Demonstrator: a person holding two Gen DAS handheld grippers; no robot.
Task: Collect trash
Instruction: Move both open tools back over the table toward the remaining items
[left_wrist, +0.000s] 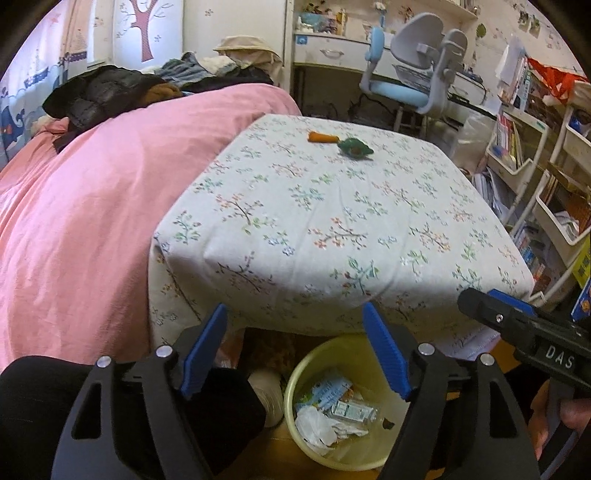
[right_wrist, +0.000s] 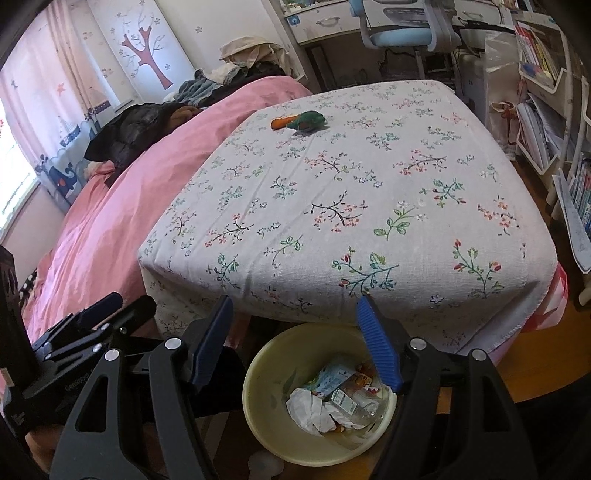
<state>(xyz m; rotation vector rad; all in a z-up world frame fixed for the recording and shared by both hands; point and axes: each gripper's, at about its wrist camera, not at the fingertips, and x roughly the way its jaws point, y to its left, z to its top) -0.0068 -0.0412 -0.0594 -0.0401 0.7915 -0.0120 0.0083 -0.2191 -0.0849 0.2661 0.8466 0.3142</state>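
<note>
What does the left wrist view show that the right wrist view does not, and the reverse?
Only the left wrist view: the whole desk chair, its backrest included, and the right gripper entering from the right edge.
Only the right wrist view: the left gripper at the left edge, and bare wood floor to the right.
Both: the yellow bin holding trash, the flowered cloth, the pink blanket, and a green toy far back.

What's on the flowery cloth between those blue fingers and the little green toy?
Nothing: in both views the flowered cloth lies bare from the right gripper to the green toy.
</note>
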